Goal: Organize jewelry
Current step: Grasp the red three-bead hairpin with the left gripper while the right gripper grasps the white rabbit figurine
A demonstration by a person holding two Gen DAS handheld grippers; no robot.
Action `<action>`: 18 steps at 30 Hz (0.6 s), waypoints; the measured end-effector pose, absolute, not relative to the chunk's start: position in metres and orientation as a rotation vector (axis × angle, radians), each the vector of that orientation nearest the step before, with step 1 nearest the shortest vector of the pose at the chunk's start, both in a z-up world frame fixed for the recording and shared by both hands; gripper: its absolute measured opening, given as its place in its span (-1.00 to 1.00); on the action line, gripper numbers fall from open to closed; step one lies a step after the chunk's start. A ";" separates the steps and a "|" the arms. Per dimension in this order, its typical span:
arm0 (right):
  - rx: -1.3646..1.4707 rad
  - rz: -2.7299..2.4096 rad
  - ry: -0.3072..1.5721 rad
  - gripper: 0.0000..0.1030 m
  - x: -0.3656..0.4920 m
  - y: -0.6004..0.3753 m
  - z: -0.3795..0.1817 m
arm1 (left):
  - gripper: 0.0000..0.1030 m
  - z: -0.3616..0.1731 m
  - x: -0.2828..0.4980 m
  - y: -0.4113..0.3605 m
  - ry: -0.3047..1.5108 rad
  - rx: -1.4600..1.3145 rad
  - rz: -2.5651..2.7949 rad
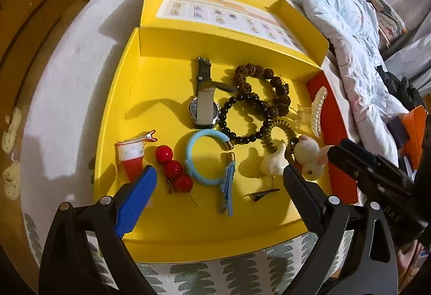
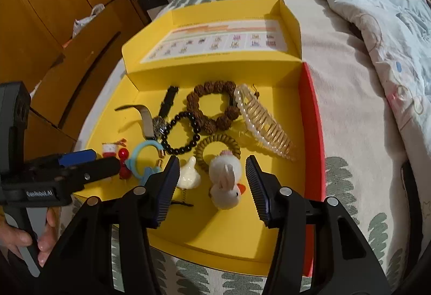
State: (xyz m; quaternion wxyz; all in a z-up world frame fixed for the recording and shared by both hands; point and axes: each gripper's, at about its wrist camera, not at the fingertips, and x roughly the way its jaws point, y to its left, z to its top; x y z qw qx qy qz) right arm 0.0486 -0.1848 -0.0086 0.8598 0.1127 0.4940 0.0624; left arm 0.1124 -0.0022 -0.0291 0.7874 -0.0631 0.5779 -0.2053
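A yellow box [image 1: 161, 227] [image 2: 223, 241] on the bed holds jewelry: a watch [image 1: 204, 104], a brown bead bracelet [image 2: 212, 106], a black bead bracelet [image 2: 183, 133], a pearl hair claw [image 2: 264, 120], a blue bangle [image 1: 207, 157], red ball clip [image 1: 175, 168], a white duck clip [image 2: 188, 174] and a plush bunny hair tie [image 2: 225, 182]. My left gripper [image 1: 218, 187] is open over the box's front, above the blue bangle. My right gripper [image 2: 212, 184] is open, its fingers either side of the plush bunny.
The box's open lid [image 2: 215, 44] with a printed sheet lies behind. A rumpled quilt [image 2: 377, 12] is at the right, wooden cabinets [image 2: 54, 12] at the left. The leaf-patterned bedsheet [image 2: 363, 174] surrounds the box.
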 end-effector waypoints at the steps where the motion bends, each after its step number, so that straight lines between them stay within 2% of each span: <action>1: 0.235 0.133 1.043 -0.01 0.049 -0.183 -0.011 | 0.78 -0.033 0.114 -0.003 1.264 -0.139 -0.458; 5: 0.203 0.122 1.059 -0.08 0.050 -0.175 -0.020 | 0.53 -0.045 0.116 -0.002 1.312 -0.137 -0.451; 8: 0.194 0.119 1.066 -0.15 0.051 -0.173 -0.024 | 0.41 -0.050 0.117 0.002 1.333 -0.148 -0.442; 18: 0.184 0.101 1.072 -0.19 0.050 -0.175 -0.027 | 0.39 -0.059 0.117 0.015 1.347 -0.146 -0.316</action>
